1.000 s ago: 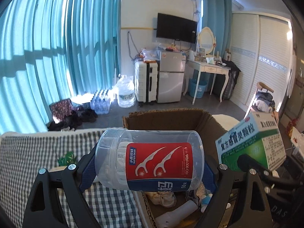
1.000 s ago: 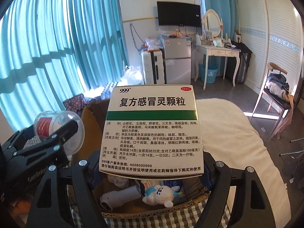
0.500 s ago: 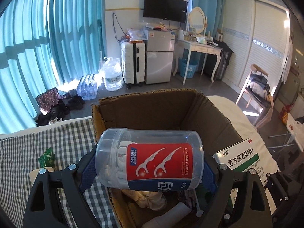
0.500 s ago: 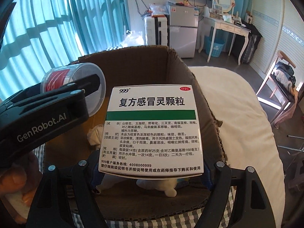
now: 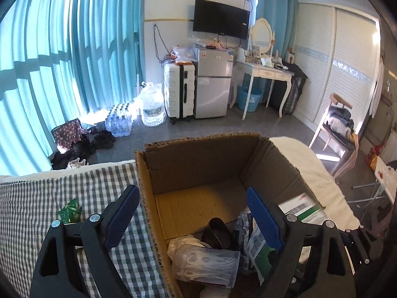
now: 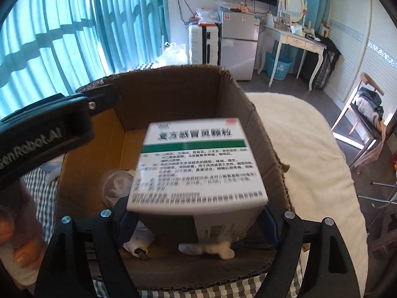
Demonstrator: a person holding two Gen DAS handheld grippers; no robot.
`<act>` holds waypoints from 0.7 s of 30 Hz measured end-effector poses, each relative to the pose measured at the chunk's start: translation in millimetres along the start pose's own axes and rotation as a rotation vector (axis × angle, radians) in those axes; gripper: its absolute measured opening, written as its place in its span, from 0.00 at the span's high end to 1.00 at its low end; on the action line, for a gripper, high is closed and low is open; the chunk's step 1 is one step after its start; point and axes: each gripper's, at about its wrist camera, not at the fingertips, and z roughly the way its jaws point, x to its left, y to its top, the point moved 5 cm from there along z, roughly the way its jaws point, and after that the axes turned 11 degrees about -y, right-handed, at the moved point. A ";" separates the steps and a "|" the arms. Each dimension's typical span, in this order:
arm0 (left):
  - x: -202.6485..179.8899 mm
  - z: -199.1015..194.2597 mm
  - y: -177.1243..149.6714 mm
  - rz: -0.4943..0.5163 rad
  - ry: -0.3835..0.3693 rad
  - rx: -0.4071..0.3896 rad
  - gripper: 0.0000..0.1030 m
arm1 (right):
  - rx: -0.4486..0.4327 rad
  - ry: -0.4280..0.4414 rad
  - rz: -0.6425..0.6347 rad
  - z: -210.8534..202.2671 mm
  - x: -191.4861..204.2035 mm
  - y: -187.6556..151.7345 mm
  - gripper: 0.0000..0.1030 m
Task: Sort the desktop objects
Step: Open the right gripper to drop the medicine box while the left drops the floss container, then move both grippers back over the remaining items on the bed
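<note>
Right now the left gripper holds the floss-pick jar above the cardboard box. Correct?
No. The left gripper is open and empty above the cardboard box; the floss-pick jar lies inside the box, as the left wrist view shows.

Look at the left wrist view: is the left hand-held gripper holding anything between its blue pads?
No: the left hand-held gripper stands open with nothing between its pads, above the cardboard box.

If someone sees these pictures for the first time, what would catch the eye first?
Probably the white and green medicine box, tilted and blurred between the right gripper fingers, above the open cardboard box. Next, the left gripper stands open and empty over the same cardboard box, where a clear floss jar lies among other small things.
</note>
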 end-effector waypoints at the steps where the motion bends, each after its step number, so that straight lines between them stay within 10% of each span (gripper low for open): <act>1: 3.6 -5.2 2.9 -0.003 0.002 -0.007 0.10 | -0.019 -0.013 0.001 -4.6 -0.2 1.8 0.14; 21: 44.3 -134.7 37.1 0.013 0.131 -0.186 0.00 | -0.424 0.019 0.240 -122.0 -15.6 42.1 0.00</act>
